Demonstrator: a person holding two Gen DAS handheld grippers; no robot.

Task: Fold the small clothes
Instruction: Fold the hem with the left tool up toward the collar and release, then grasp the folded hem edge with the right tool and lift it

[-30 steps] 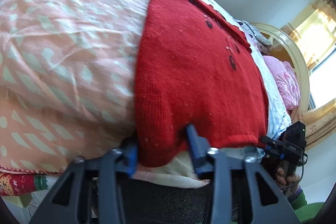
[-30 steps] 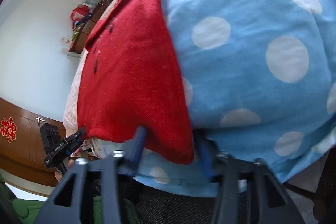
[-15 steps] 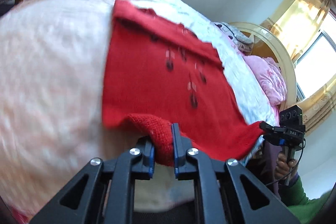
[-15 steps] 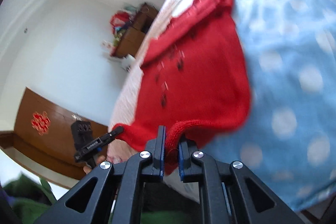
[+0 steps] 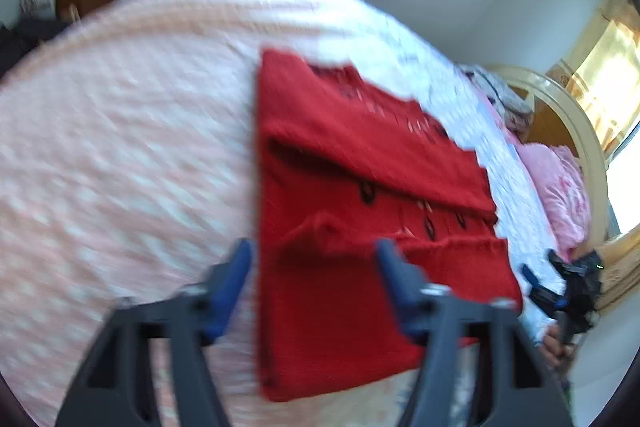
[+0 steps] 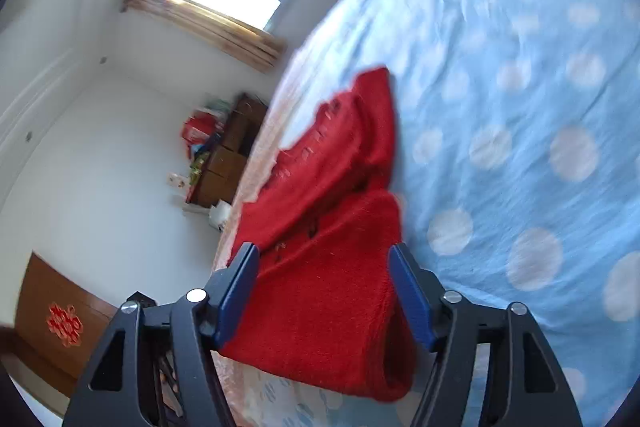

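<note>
Now folded red sweater (image 5: 360, 267) on bed (image 5: 120, 147)

Pink bedspread (image 5: 120, 147), blue dotted sheet (image 6: 520, 107), wooden cabinet (image 6: 224, 163)

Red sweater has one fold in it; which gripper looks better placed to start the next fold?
Probably the left gripper: open, its jaws frame the red sweater's side edge. The right gripper, also open, frames the sweater's middle, not an edge.
</note>
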